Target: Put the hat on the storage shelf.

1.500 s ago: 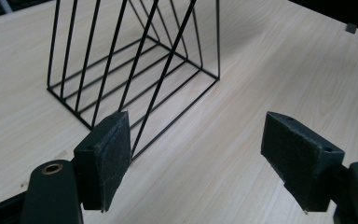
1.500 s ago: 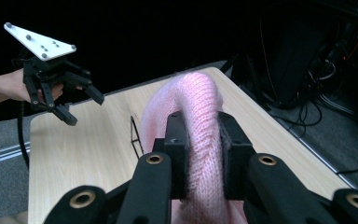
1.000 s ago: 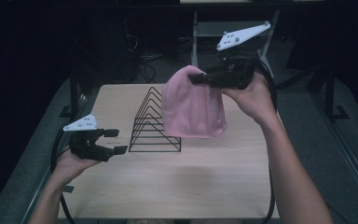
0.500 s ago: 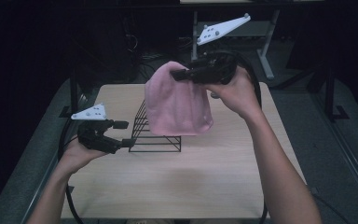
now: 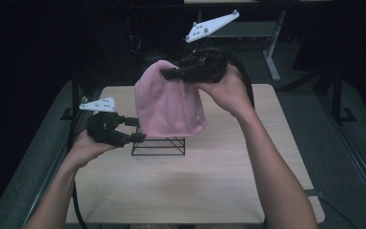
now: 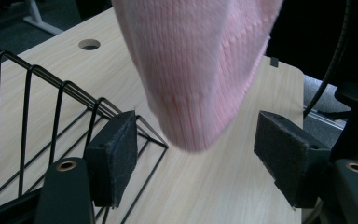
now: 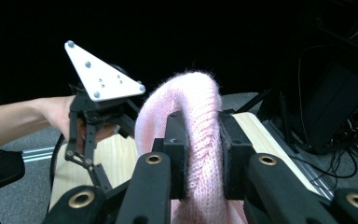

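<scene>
A pink knitted hat [image 5: 169,105] hangs in the air above the table, held by its crown. My right gripper [image 5: 167,73] is shut on that crown, and the knit [image 7: 198,140] is squeezed between its two pads. My left gripper [image 5: 134,130] is open at the hat's lower left edge. In the left gripper view the hat's brim [image 6: 196,79] hangs between and just beyond the spread pads [image 6: 114,156], touching neither. A black wire rack [image 5: 159,145] stands on the table behind and under the hat, mostly hidden by it.
The light wooden table [image 5: 195,191] has bare room in front and to the right. It has a round cable hole [image 6: 89,44] near the rack [image 6: 37,116]. Dark floor and metal desk legs [image 5: 271,52] lie beyond the far edge.
My right gripper has carried the hat leftwards and a little higher, over the rack. My left gripper has moved right and up towards the hat's lower edge, staying open.
</scene>
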`<state>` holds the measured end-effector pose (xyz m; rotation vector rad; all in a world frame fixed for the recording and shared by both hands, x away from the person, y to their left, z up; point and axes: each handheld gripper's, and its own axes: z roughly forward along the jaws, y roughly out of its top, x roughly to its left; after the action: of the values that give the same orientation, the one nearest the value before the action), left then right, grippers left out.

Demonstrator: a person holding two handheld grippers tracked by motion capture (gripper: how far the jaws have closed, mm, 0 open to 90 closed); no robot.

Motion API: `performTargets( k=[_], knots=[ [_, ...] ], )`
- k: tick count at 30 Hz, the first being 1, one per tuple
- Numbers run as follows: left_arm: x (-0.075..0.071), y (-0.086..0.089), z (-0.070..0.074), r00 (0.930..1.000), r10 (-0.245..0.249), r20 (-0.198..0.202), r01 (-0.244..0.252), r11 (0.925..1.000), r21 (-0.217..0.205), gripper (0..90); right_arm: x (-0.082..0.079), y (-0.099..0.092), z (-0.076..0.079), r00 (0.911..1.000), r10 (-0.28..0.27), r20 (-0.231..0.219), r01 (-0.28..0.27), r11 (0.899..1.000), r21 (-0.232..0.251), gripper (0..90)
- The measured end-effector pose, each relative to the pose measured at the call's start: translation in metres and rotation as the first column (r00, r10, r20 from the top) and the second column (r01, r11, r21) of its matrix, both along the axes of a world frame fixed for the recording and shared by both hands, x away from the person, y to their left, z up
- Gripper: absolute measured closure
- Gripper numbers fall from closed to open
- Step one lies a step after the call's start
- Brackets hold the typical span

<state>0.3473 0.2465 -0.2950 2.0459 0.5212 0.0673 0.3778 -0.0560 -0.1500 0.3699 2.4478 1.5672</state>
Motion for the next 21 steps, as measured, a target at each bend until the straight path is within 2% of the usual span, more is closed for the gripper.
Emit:
performTargets(
  k=[7,9,11,13,17,21],
  knots=[
    [0.011,0.003,0.001,0.9995,-0.022,-0.022,0.022,0.9990,-0.039,50.2,0.005,0.006,-0.002,0.9999,0.010,-0.004,-0.010,1.000,0.012,76.0],
    [0.014,0.004,0.000,0.9987,-0.043,-0.029,0.042,0.9981,-0.045,59.3,0.008,0.005,-0.003,1.0000,0.007,-0.007,-0.007,1.000,0.017,76.1],
    [0.016,0.005,-0.001,0.9970,-0.072,-0.028,0.071,0.9960,-0.055,72.2,0.011,0.005,-0.004,0.9999,0.004,-0.015,-0.004,1.000,0.020,76.0],
    [0.017,0.005,-0.001,0.9963,-0.083,-0.022,0.081,0.9953,-0.053,79.5,0.013,0.004,-0.006,0.9999,0.003,-0.017,-0.003,1.000,0.024,76.1],
    [0.024,0.007,0.001,0.9982,-0.057,-0.018,0.056,0.9977,-0.039,81.7,0.016,0.004,-0.006,0.9998,-0.010,-0.017,0.011,1.000,0.027,76.1],
    [0.032,0.009,0.007,0.9997,-0.022,0.007,0.022,0.9997,-0.013,81.9,0.023,0.002,-0.007,0.9994,-0.034,-0.009,0.034,0.999,0.033,76.0]
  ],
)
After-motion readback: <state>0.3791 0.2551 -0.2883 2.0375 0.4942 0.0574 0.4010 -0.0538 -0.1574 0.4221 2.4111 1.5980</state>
